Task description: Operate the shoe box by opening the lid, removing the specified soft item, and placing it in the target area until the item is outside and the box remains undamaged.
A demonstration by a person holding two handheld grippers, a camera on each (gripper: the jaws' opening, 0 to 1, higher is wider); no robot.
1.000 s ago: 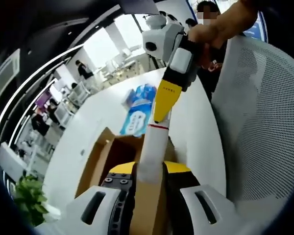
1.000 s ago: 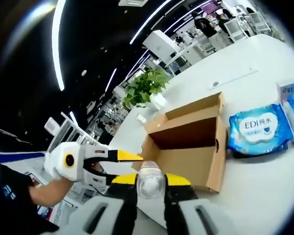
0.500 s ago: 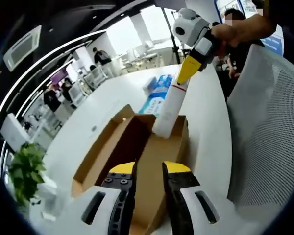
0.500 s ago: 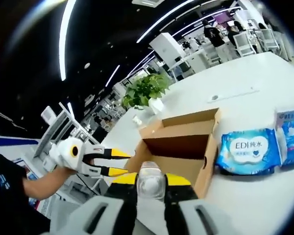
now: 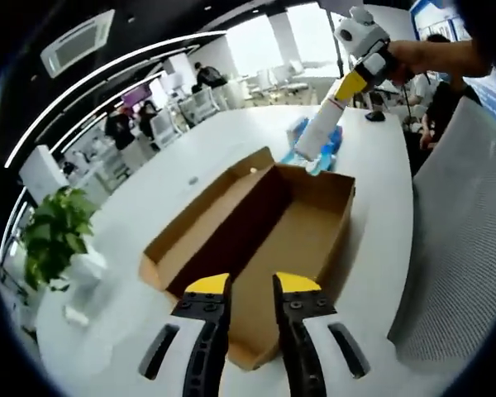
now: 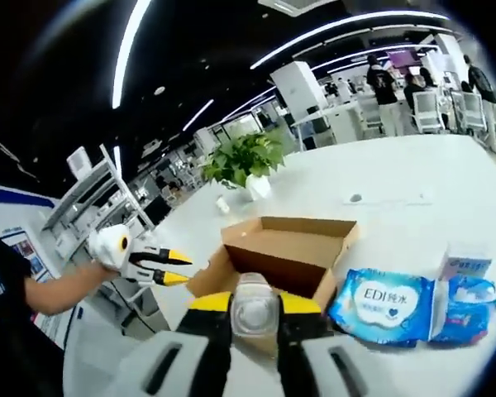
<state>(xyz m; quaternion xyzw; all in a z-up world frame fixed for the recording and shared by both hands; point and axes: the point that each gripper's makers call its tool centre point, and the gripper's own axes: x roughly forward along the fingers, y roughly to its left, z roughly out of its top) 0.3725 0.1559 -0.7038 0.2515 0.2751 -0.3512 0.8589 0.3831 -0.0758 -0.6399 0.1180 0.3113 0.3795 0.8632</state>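
In the right gripper view the right gripper [image 6: 254,308] has its yellow-tipped jaws closed on a white, translucent tube [image 6: 253,308], seen end-on between them and held in the air above the near edge of the shoe box [image 6: 274,252]. The left gripper view shows the same right gripper [image 5: 353,78] from the side, beyond the far end of the shoe box [image 5: 256,240], with the tube [image 5: 316,132] hanging down and away from its jaws, clear of the box and above the blue packs lying just past the box's far end. The left gripper [image 5: 252,289] hovers over the near end of the shoe box with its jaws parted and nothing between them; in the right gripper view it [image 6: 182,267] sits just beside the box's near left corner, jaws likewise apart, held by a person's hand [image 6: 107,248]. The shoe box stands on the white table [image 6: 380,178] with its top open and its cardboard inside bare where it can be seen. Just beside the box, on the side away from the left gripper, lies a blue wet-wipe pack [image 6: 383,304], with a second blue pack [image 6: 467,298] touching it. Past the box's far side stands a green potted plant [image 6: 241,161], and people [image 6: 388,87] stand well beyond the table.
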